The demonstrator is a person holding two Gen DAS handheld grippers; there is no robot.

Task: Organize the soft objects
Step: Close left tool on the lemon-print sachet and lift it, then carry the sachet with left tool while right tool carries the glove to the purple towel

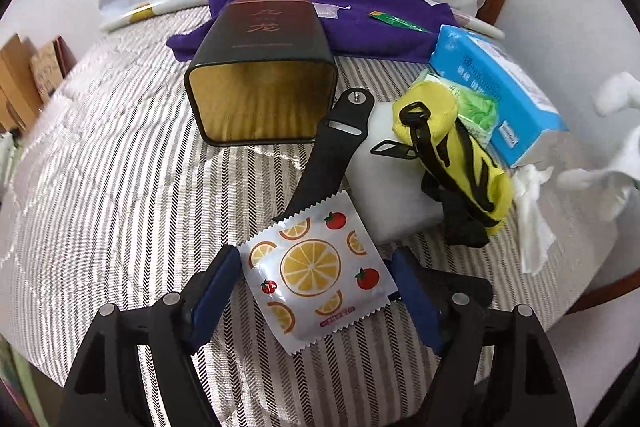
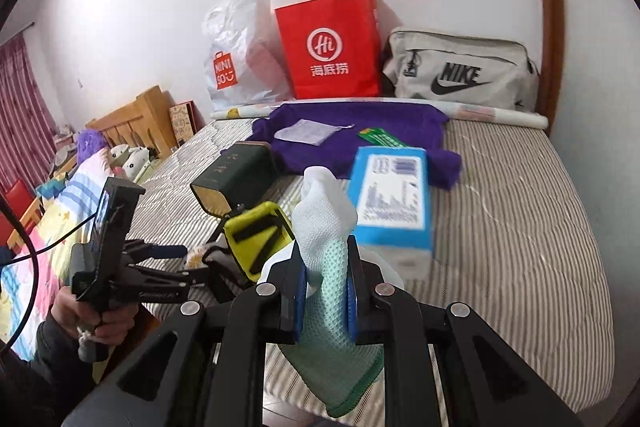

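Left gripper (image 1: 316,283): jaws spread around a fruit-printed sachet (image 1: 316,277) lying flat on the striped mattress (image 1: 120,155); contact not confirmed. At 12 o'clock from it, a dark tin (image 1: 262,83) lies on its side, mouth open toward the camera. Right gripper (image 2: 326,291): jaws pinching a white and mint sock (image 2: 326,239), raised above the bed. Judged step: collecting soft items. Next move calls for closing on the thin sachet without sliding it, then choosing a container.

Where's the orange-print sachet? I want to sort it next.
In the left wrist view, the orange-print sachet lies on the striped mattress between the open left gripper's fingers, its top corner overlapping the black watch strap.
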